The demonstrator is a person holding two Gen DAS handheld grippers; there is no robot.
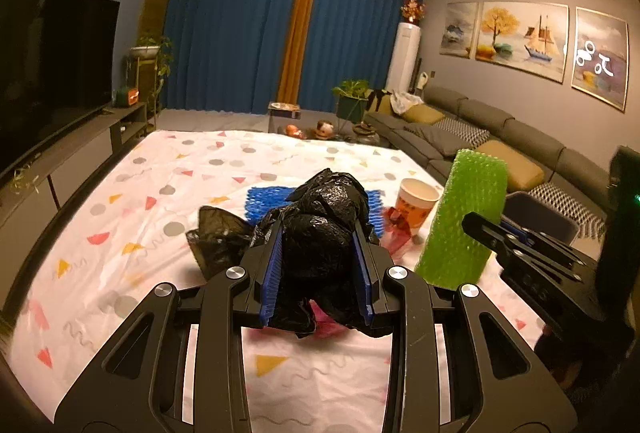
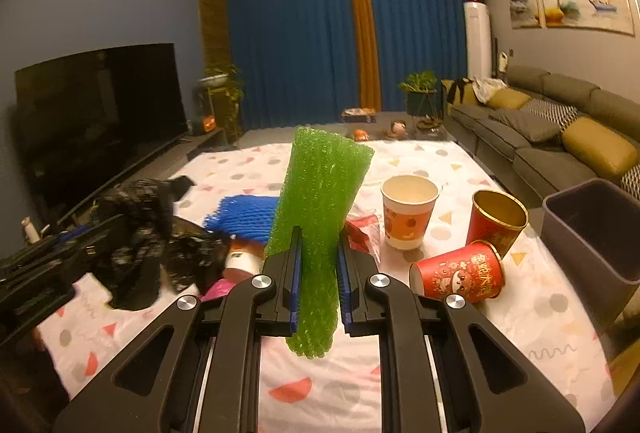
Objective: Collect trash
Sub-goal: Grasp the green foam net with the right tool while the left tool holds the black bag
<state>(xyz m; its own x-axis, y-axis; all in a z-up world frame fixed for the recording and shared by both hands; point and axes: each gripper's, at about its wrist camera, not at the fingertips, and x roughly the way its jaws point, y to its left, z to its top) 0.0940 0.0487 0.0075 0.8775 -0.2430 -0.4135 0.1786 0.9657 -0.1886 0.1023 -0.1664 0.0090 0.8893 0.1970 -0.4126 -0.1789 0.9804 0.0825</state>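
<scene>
left gripper [image 1: 318, 265] clamped on crumpled black plastic bag [image 1: 320, 221]; right gripper [image 2: 319, 273] nearly closed, gripping upright green foam mesh sleeve [image 2: 320, 201]; white paper cup [image 2: 409, 211] just right of it.

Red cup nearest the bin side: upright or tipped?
Tipped. The lower red cup lies on its side on the tablecloth, mouth facing left, leaning against the upright red cup.

Each hand-held gripper [image 1: 318, 265] [image 2: 319, 273] is black, with 2 angular cut-out linkage arms, 4 round silver screws at the pivots, and ribbed blue finger pads [image 1: 272, 273].
</scene>
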